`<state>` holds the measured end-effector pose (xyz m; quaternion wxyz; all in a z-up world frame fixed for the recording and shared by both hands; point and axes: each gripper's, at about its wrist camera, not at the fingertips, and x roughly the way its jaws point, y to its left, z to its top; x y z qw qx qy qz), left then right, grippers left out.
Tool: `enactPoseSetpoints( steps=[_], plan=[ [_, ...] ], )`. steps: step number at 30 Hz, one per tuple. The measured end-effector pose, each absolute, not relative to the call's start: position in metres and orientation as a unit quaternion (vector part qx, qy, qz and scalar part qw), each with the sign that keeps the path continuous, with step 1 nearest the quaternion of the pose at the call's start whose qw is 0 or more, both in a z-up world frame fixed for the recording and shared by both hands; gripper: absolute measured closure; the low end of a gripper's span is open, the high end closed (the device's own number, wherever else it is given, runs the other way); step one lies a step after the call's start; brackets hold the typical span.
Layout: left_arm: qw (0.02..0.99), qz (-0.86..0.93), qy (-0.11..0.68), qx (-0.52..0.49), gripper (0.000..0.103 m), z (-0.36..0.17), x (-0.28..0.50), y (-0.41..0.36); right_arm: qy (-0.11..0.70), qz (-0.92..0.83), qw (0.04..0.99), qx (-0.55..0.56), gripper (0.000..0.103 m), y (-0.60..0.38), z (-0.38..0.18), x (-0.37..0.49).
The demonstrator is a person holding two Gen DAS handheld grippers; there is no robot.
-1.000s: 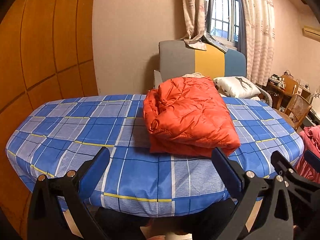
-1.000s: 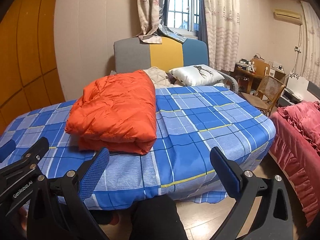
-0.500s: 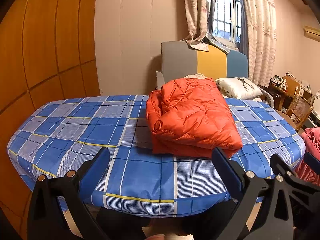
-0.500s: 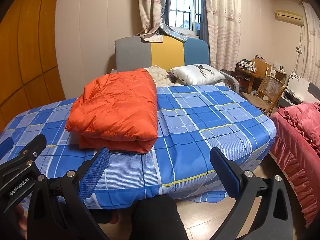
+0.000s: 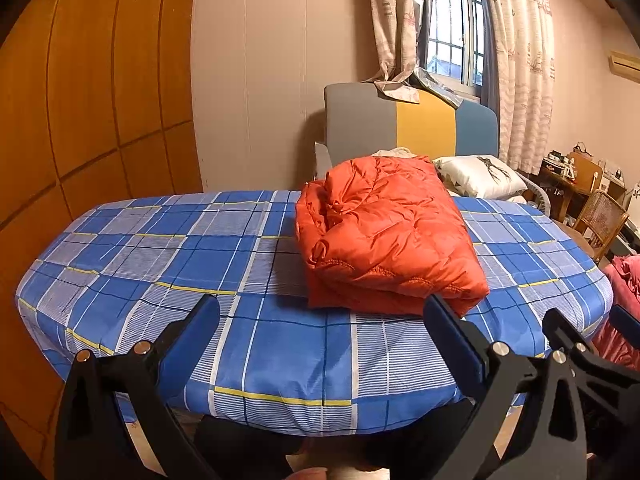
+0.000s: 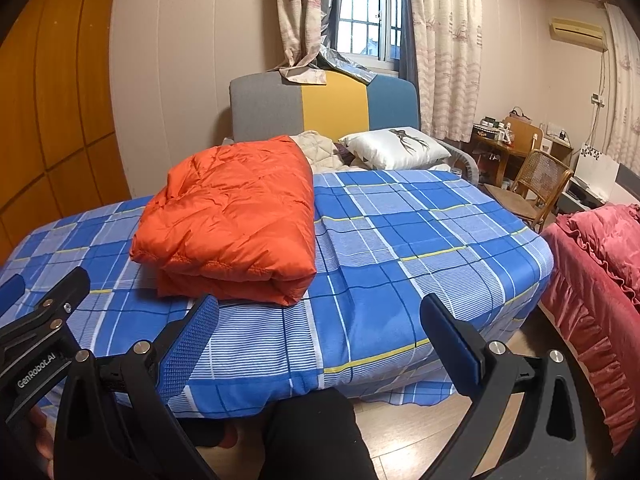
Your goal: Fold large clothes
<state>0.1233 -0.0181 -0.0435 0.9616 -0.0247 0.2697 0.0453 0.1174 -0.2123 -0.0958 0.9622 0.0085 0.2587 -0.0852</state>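
Left hand-held gripper: jaws spread wide, holding nothing, positioned off the near edge of the table. Right hand-held gripper: likewise spread and empty, at the near edge, right of the left one. The orange padded jacket lies folded in a compact stack on the blue plaid cloth, centre of the table, clear of both grippers. Beyond the far edge stand a grey, yellow and blue sofa and a white cushion.
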Motion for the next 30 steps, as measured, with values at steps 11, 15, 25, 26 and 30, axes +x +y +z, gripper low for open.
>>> enactPoseSetpoints(
  steps=[11, 15, 25, 26, 30],
  plan=[
    [0.962, 0.043, 0.268, -0.026, 0.002, -0.0422, 0.122, -0.0183, 0.26, -0.084, 0.962, 0.007, 0.003, -0.2126, -0.0946, 0.1159],
    [0.962, 0.044, 0.268, -0.026, 0.002, -0.0415, 0.1217, -0.0181, 0.262, -0.084, 0.961, 0.007, 0.003, -0.2131, -0.0931, 0.1159],
    [0.962, 0.045, 0.27, -0.024, 0.002, -0.0405, 0.1208, -0.0193, 0.266, -0.082, 0.96, 0.007, 0.003, -0.2159, -0.0932, 0.1179],
    [0.961, 0.044, 0.271, -0.025, 0.002, -0.0405, 0.121, -0.0189, 0.266, -0.083, 0.96, 0.007, 0.003, -0.2161, -0.0935, 0.1182],
    [0.961, 0.043, 0.273, -0.023, 0.002, -0.0416, 0.1214, -0.0189, 0.268, -0.083, 0.96, 0.006, 0.003, -0.2164, -0.0943, 0.1182]
  ],
)
